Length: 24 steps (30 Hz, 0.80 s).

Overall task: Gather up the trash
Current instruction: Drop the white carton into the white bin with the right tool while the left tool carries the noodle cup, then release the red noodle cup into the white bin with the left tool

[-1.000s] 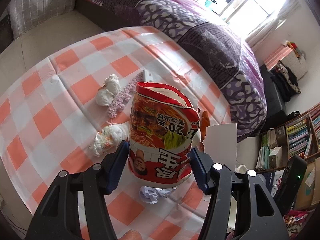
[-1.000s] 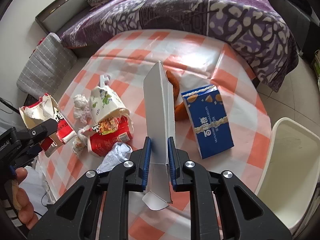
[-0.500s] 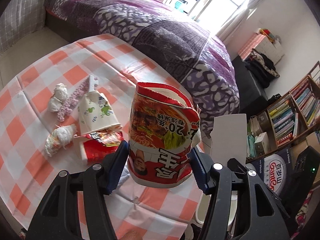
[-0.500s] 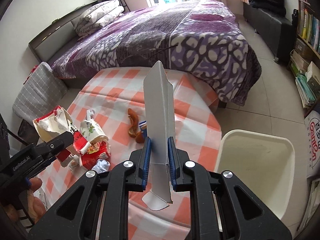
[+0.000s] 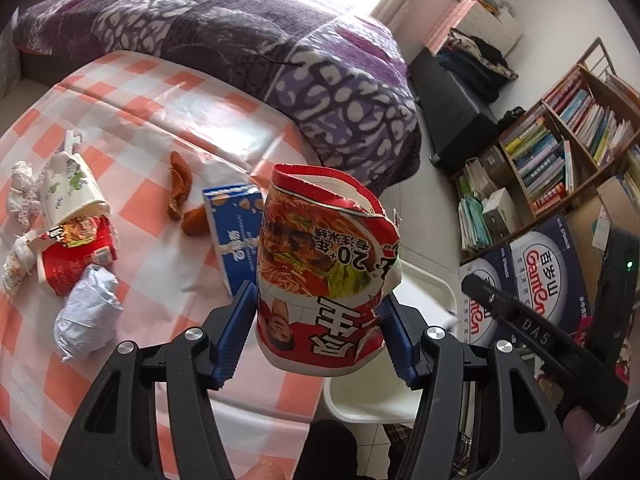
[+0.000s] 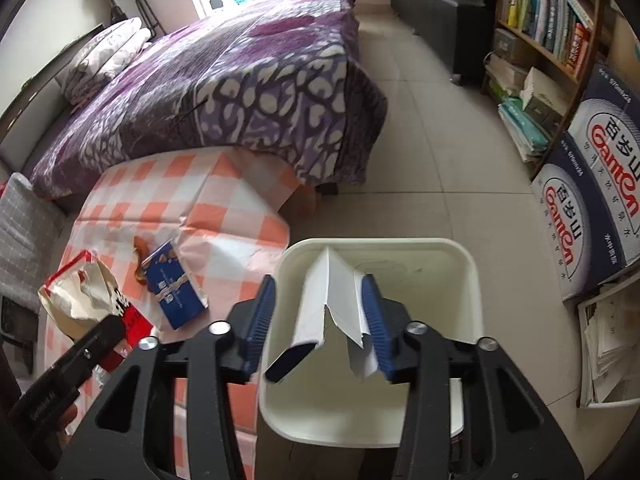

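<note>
Right hand-held gripper (image 6: 320, 320): we see its jaws have just been opening, now apart, over the white bin (image 6: 468, 280). The flattened white carton (image 6: 332, 300) sits loose between the pads, leaning on the right one, likely dropping in. Left hand-held gripper (image 5: 318, 328): clamped on the crushed noodle cup (image 5: 324, 276), held above the bench edge near the bin. Still on the checked bench (image 5: 160, 120): blue box (image 5: 234, 236), red cup (image 5: 72, 256), white cup (image 5: 72, 184), crumpled paper (image 5: 86, 312), tissue wads (image 5: 20, 184), brown peels (image 5: 178, 184). We judge the task under way, most trash left.
</note>
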Each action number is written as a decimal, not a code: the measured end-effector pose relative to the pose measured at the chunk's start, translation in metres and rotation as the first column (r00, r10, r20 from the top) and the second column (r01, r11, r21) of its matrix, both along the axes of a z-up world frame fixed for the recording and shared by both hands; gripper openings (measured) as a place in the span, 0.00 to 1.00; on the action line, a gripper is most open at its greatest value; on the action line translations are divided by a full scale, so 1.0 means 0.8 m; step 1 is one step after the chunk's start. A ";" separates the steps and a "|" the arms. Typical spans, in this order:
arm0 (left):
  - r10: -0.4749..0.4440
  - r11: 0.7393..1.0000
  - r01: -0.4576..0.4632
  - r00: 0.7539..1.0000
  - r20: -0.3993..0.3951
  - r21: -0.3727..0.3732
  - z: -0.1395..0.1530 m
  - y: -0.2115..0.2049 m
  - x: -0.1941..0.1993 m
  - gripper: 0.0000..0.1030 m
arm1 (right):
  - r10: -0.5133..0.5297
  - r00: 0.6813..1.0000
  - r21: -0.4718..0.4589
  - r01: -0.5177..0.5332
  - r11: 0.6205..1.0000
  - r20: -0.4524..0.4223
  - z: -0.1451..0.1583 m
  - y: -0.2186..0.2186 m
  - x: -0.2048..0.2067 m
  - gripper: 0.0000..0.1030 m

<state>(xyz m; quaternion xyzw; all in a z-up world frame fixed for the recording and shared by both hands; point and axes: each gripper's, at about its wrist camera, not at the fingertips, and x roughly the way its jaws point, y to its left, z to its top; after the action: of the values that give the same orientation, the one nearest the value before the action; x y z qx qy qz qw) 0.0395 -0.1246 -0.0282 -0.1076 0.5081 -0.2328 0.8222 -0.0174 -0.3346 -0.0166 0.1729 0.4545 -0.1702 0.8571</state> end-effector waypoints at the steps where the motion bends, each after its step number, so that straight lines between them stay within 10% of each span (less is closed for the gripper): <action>1: -0.020 1.000 0.020 1.000 -0.005 0.004 -0.003 -0.010 -0.004 0.58 | -0.023 1.000 -0.014 0.023 1.000 0.012 0.004 -0.006 -0.002 0.65; 17: -0.234 0.969 0.238 0.971 -0.056 0.069 -0.040 -0.118 -0.046 0.59 | -0.268 0.956 0.148 0.250 0.957 0.117 0.026 -0.096 -0.031 0.76; 24: -0.260 0.963 0.263 0.963 -0.064 0.050 -0.048 -0.130 -0.041 0.74 | -0.296 0.949 0.169 0.276 0.946 0.106 0.021 -0.104 -0.031 0.79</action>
<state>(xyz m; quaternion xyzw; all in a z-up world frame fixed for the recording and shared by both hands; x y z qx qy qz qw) 0.0069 -0.2283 -0.0670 -0.0221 0.5476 -0.3213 0.7723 -0.0421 -0.4177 0.0005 0.3125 0.3794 -0.2460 0.8354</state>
